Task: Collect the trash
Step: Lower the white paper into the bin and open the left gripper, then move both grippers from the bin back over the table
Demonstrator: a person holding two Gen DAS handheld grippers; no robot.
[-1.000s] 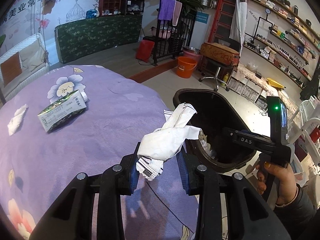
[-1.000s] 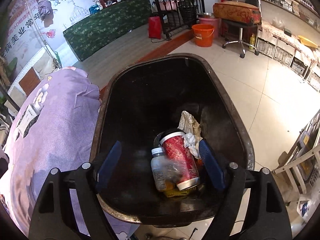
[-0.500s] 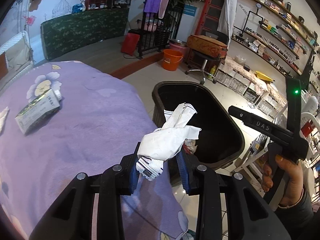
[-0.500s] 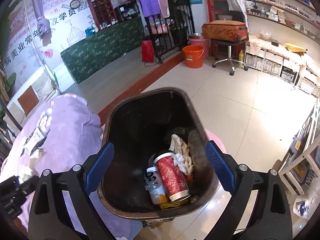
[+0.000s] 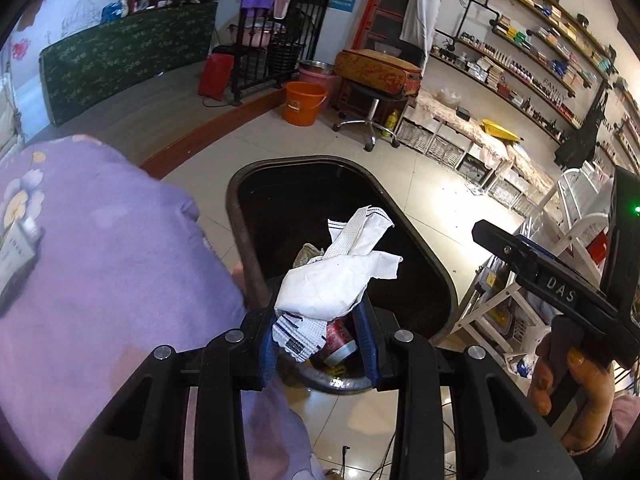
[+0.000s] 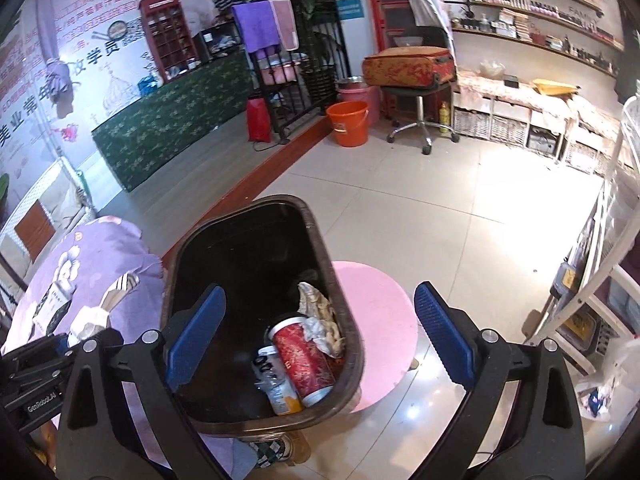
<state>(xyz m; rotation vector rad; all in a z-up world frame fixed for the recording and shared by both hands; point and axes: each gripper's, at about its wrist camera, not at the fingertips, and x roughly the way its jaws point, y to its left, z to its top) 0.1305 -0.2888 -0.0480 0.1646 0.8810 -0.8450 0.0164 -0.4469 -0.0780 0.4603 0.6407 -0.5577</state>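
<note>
On your far left a carton lies on the purple flowered cloth covering the table, well apart from everything else. Next comes your left gripper, its blue pads clamped on a crumpled white wrapper with dark stripes; the wad sticks up past the fingertips and sits over the near end of the dark trash bin, just past the table's edge. Inside the bin (seen best from the right wrist view) a red paper cup lies on its side, touching a clear plastic bottle on its left and some crumpled paper above it. The bin stands on the tiled floor beside a round pink mat. Your right gripper hangs above the bin, fingers spread wide with nothing between them, the pads framing the rubbish below. On the far right, your right hand holds that gripper's handle.
</note>
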